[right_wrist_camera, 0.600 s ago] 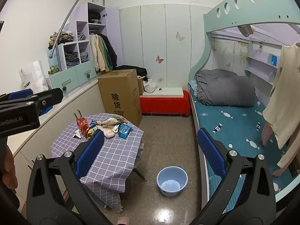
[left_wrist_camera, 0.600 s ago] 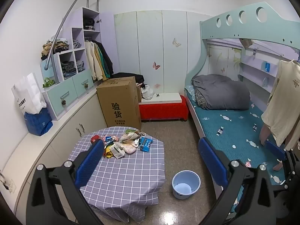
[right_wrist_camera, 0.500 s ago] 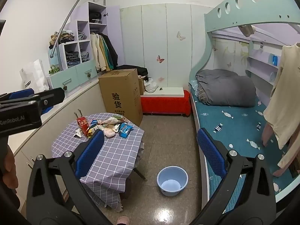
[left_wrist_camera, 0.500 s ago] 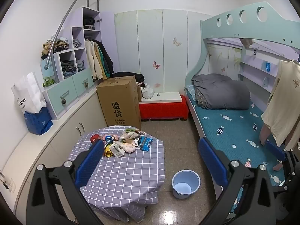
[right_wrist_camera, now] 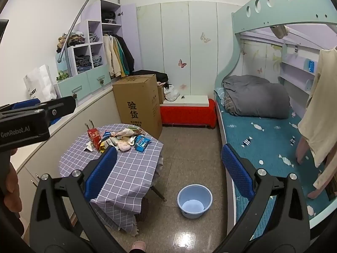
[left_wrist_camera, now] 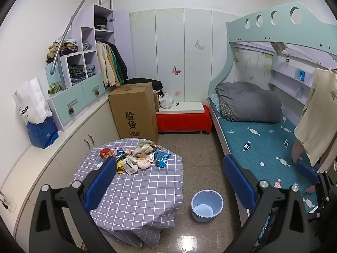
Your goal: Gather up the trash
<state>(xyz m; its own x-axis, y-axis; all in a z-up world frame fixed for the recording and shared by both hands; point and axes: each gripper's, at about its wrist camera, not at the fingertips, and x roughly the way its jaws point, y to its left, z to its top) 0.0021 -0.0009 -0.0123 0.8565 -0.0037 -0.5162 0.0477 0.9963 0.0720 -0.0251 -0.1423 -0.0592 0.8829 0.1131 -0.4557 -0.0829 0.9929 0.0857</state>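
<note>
A pile of trash (left_wrist_camera: 134,156), wrappers, a red carton and a blue packet, lies on the far part of a round table with a grey checked cloth (left_wrist_camera: 137,191); it also shows in the right wrist view (right_wrist_camera: 118,139). A light blue bucket (left_wrist_camera: 207,205) stands empty on the floor right of the table, seen also in the right wrist view (right_wrist_camera: 194,200). My left gripper (left_wrist_camera: 168,179) is open and empty, held above the table's near side. My right gripper (right_wrist_camera: 168,175) is open and empty, further back and to the right.
A tall cardboard box (left_wrist_camera: 134,111) stands behind the table. A red bench (left_wrist_camera: 183,120) is at the back. A bunk bed (left_wrist_camera: 263,143) fills the right side, cabinets (left_wrist_camera: 69,147) the left. The left gripper's body (right_wrist_camera: 31,118) shows at the right view's left edge.
Both grippers have drifted slightly; the view has barely shifted. Nothing was grasped or moved on the table.
</note>
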